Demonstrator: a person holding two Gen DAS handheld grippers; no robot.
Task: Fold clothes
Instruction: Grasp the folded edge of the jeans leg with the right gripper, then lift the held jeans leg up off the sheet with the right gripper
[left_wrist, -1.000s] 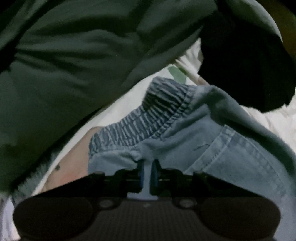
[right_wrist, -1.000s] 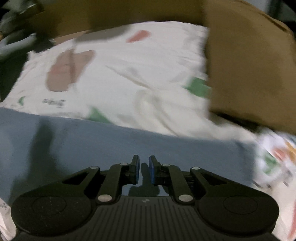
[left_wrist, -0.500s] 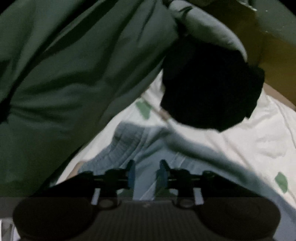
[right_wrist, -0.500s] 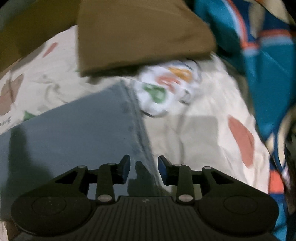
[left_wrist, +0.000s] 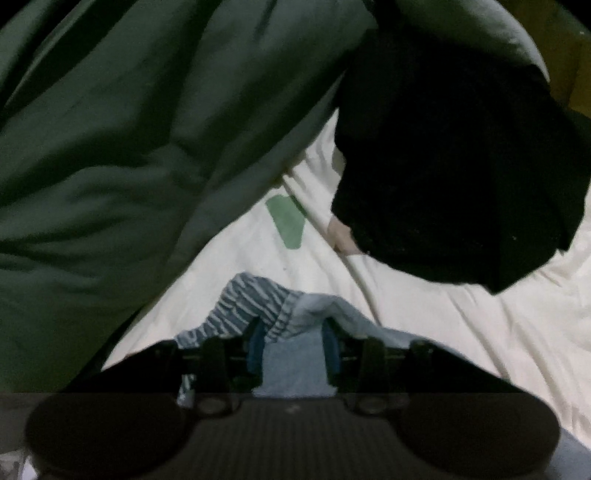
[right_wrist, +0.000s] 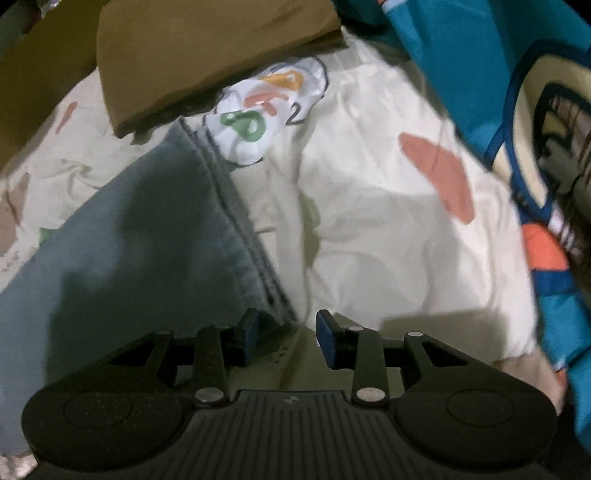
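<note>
In the left wrist view the left gripper (left_wrist: 293, 341) sits low in the frame with its blue pads (left_wrist: 255, 345) apart; the jaws have just been opening, and the jeans (left_wrist: 291, 363) lie between them, the pads not pressing the cloth; the gathered, striped-looking waistband (left_wrist: 243, 304) rises just above the left pad, bunched on the cream sheet (left_wrist: 461, 325); a green garment (left_wrist: 129, 147) fills the upper left of the frame, and a black cloth (left_wrist: 461, 166) hangs at upper right, its lower edge over the sheet; a green patch (left_wrist: 288, 221) of the sheet's print shows at centre. In the right wrist view the right gripper (right_wrist: 284, 336) also stands with its fingers apart, the jaws having just been opening; the hem (right_wrist: 240, 221) of the jeans runs on a slant from upper centre down to the left pad (right_wrist: 249, 334), and its lower corner lies at that pad, though whether it touches is hard to tell; the right pad is over bare sheet (right_wrist: 369, 240); the denim spreads over the left of the frame; a brown cloth (right_wrist: 203, 48) lies at the top, a small white printed piece (right_wrist: 266, 110) just below it beside the hem, and a teal patterned cloth (right_wrist: 517, 110) runs down the right edge.
</note>
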